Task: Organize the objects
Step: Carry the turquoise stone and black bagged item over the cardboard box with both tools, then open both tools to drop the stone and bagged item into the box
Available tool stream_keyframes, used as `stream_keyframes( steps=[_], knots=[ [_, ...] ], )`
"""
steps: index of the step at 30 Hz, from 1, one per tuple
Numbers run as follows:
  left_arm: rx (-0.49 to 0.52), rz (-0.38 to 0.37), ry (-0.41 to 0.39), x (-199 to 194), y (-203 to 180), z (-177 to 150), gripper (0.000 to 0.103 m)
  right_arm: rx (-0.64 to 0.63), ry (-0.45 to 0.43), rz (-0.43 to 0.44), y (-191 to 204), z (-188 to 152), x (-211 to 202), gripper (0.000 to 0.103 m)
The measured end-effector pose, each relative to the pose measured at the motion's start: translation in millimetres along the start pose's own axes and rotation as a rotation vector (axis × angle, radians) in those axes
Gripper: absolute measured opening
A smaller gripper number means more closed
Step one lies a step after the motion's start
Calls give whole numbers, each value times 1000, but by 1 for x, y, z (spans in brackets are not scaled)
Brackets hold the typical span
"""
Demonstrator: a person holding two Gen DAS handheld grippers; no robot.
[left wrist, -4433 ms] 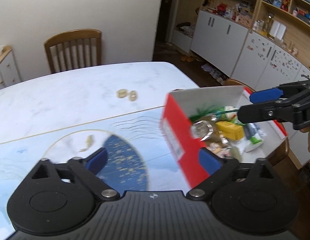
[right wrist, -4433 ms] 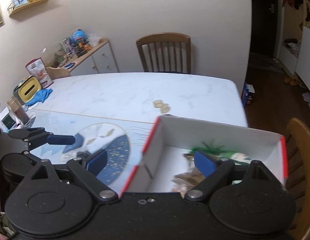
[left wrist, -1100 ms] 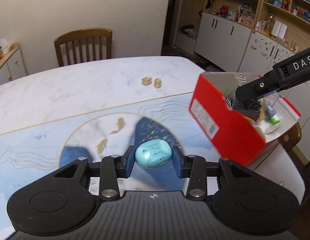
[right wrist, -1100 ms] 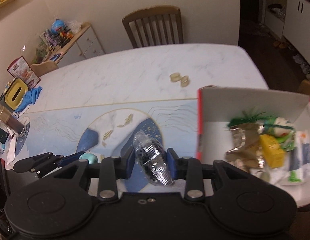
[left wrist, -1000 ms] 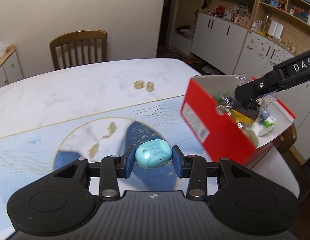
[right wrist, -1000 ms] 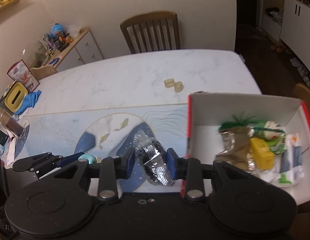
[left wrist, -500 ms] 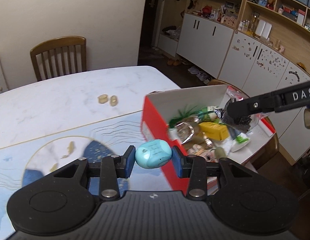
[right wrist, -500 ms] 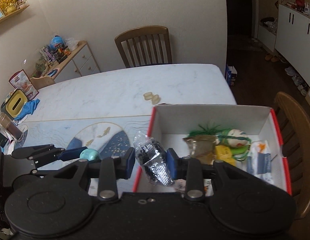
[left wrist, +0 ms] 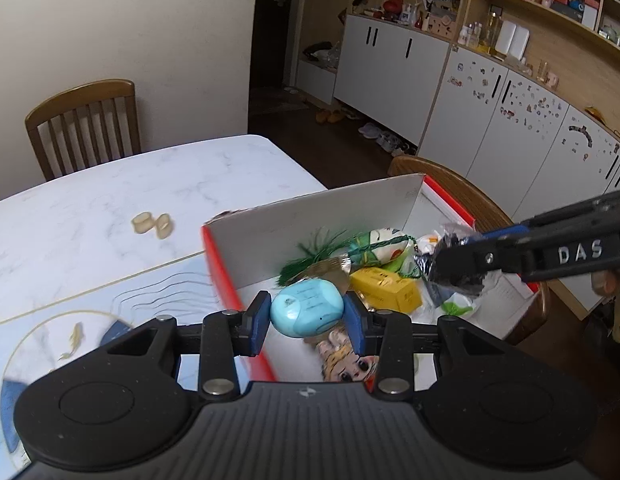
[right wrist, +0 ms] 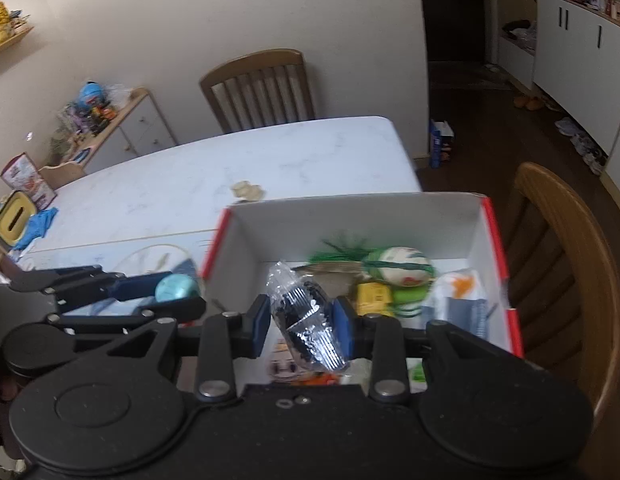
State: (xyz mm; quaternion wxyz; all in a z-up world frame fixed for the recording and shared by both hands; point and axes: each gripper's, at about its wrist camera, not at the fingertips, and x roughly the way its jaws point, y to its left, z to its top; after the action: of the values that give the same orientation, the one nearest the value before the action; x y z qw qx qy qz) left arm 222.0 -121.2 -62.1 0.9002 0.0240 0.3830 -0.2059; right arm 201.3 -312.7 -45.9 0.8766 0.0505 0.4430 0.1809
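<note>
The person is holding both grippers over the red-edged box [left wrist: 238,292] that is sitting at the desk's right edge, close to its near corner. The left gripper [left wrist: 306,316] is carrying a pale blue egg-shaped case [left wrist: 307,309], its jaws clamped on the case's two ends, just inside the box's left wall, seemingly so it can be dropped in with the rest. The right gripper [right wrist: 300,322] is gripping a crinkly clear packet with dark contents [right wrist: 306,316], its jaws pressed against the packet's sides, above the near part of the box.

Inside, a yellow carton [left wrist: 385,288], a green tassel [left wrist: 310,256], a painted egg-like ornament [right wrist: 403,264] and a cartoon-face card [left wrist: 349,360] are lying jumbled toward the far right, leaving bare floor on the left, where I judge the case is headed.

The left wrist view is showing the right gripper from the side, with the packet dangling over the box's right side; the right wrist view is showing the left gripper's case hanging near the left wall, plus a sideboard the other misses. Two small beige rings [left wrist: 152,225] are sitting out on the desk [left wrist: 90,216], beyond the box, not yet gathered.
</note>
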Motion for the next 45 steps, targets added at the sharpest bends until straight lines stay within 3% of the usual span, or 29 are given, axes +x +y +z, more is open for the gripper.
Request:
stream_keyframes(
  steps=[5,11,21,45],
  knots=[
    [2,-8,29,22,-9,13,39,-1,16,-6,-17,-5,10,33],
    [29,-21,71,49,-20,29,39,-92,57,-2,-15,-17,30,33],
    [76,-52,179,92,-35,27,39,-182,177,8,-8,-33,61,33],
    [149,-43,295,138,-52,13,39,-210,215,-4,-13,-42,79,33]
  ],
)
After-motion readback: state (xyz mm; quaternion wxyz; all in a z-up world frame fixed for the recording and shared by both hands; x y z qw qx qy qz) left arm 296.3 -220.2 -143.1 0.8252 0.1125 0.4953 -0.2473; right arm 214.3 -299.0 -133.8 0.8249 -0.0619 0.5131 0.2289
